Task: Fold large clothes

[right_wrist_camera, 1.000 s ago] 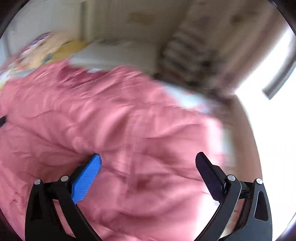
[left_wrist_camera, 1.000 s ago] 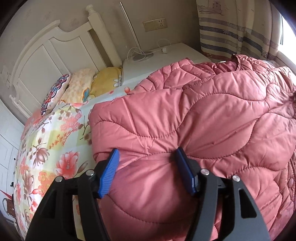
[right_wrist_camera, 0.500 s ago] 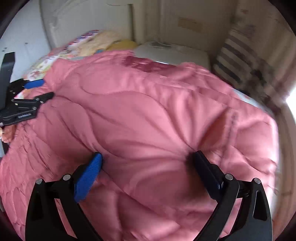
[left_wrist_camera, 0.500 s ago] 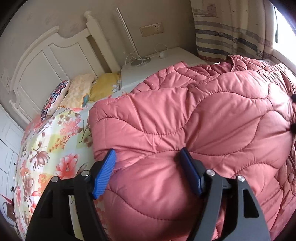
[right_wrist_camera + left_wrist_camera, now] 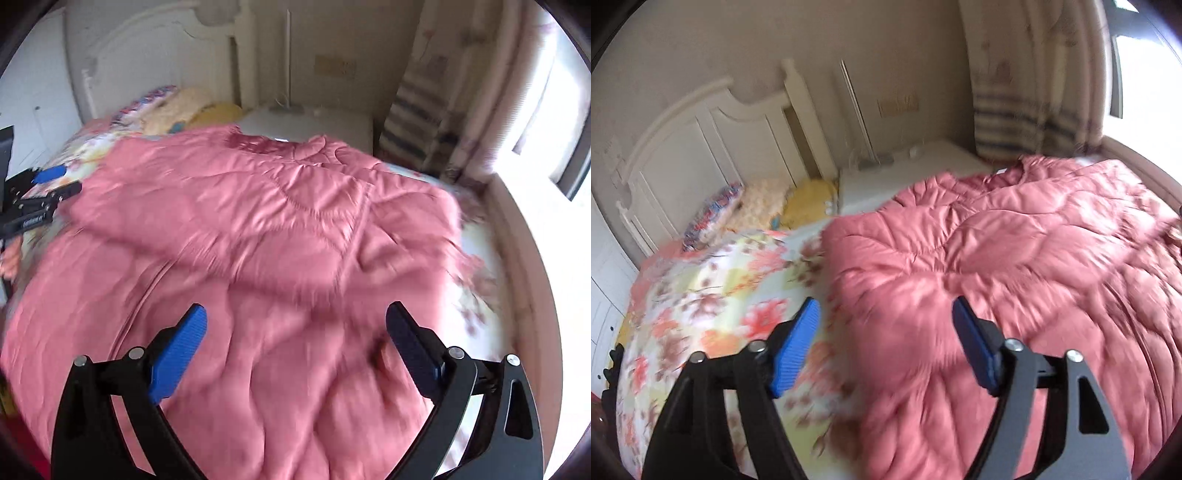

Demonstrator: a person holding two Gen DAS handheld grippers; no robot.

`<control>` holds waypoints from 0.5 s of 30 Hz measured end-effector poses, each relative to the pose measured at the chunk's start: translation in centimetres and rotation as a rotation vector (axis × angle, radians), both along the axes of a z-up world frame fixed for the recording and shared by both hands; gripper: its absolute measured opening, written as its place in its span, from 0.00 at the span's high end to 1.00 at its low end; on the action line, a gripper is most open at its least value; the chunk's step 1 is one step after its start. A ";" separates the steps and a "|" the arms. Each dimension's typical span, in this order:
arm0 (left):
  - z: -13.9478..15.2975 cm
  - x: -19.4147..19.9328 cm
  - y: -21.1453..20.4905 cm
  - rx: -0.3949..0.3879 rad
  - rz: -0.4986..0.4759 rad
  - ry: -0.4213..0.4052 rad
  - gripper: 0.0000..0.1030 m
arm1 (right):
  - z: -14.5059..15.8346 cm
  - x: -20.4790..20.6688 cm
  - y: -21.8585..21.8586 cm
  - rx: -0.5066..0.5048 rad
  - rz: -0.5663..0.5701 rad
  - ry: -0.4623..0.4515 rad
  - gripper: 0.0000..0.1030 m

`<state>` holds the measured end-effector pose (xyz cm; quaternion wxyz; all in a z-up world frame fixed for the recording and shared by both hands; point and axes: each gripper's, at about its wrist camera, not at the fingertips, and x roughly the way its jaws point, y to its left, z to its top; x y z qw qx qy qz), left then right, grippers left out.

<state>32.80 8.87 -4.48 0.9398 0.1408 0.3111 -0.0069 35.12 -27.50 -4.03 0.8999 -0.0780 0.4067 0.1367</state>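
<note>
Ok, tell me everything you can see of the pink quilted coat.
The pink quilted coat is a large padded garment with a smooth, slightly shiny shell stitched in wavy curved lines. It lies spread out and rumpled on the floral bedspread, its neckline toward the white nightstand. A fold crosses its upper part. The left claw and right claw are both open above it, gripping nothing; blur hides finer detail.

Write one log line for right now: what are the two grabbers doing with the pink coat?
left gripper: open, above coat edge | right gripper: open, above coat | pink quilted coat: spread on floral bed, not held
</note>
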 end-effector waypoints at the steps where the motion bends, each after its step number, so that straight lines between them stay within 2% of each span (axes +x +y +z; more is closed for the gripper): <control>1: 0.3 -2.0 0.6 0.007 0.003 -0.026 0.19 | 0.4 -2.4 -0.7 0.019 0.013 -0.016 0.08; 5: -0.2 -10.5 2.5 0.006 0.033 -0.073 0.18 | 0.3 -10.6 -2.7 0.045 -0.012 -0.052 0.08; 9: -2.3 -18.2 4.3 -0.041 0.088 -0.029 0.18 | -1.0 -18.5 -4.0 0.028 -0.094 -0.122 0.06; 13: -4.6 -23.5 6.0 -0.160 0.137 0.018 0.18 | -2.6 -23.5 -5.2 0.106 -0.114 -0.130 0.06; 15: -6.2 -25.0 6.3 -0.172 0.147 0.053 0.18 | -3.6 -25.3 -6.6 0.163 -0.157 -0.135 0.06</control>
